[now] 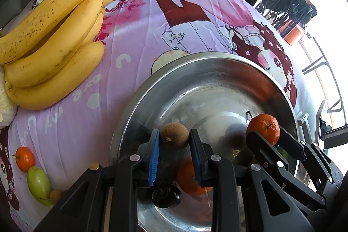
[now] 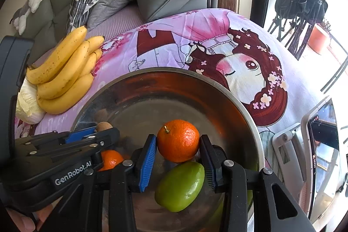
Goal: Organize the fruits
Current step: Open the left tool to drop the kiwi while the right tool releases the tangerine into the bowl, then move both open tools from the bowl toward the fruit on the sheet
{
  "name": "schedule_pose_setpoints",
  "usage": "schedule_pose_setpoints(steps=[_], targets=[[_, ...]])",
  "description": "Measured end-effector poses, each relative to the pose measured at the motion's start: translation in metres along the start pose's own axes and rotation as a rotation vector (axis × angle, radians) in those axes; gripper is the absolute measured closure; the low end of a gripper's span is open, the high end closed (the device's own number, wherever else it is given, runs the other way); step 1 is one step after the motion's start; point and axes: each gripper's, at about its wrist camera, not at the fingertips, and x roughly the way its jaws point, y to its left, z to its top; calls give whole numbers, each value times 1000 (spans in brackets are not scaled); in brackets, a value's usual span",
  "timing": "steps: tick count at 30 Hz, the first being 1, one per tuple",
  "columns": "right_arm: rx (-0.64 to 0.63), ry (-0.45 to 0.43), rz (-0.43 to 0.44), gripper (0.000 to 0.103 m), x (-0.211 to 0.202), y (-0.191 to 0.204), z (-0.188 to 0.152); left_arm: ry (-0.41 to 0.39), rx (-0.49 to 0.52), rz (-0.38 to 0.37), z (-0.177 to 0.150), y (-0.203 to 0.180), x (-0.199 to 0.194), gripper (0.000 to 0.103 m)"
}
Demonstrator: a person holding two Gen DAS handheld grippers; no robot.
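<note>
Right wrist view, centre frame: the right gripper (image 2: 178, 152) clamps a round orange tangerine (image 2: 178, 140) over the steel bowl (image 2: 250, 123); dropped, it could strike the green fruit (image 2: 180, 186). The left gripper (image 1: 175, 145) pinches a small brown fruit (image 1: 174, 135) over the same bowl.

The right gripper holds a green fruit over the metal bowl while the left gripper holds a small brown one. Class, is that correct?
Not quite. The right gripper holds an orange, as the right wrist view shows; the green fruit lies below in the metal bowl. The left gripper does hold the small brown fruit.

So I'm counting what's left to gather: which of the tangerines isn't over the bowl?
The tangerine lying on the pink cloth beside a green fruit, left of the steel bowl; the others are over the bowl.
</note>
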Motion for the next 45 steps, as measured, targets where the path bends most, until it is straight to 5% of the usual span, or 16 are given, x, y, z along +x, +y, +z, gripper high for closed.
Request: schedule_pose_setpoints(steps=[15, 17, 27, 45], targets=[[-6, -7, -8, 59, -3, 2, 1, -28, -20, -47, -12, 8, -29, 72], [-8, -11, -7, 57, -4, 2, 2, -49, -26, -48, -15, 11, -38, 63], [-16, -20, -9, 49, -9, 4, 2, -100, -86, 6, -34, 42, -66, 57], [-120, -7, -52, 49, -28, 30, -4, -50, -203, 55, -70, 91, -55, 55]])
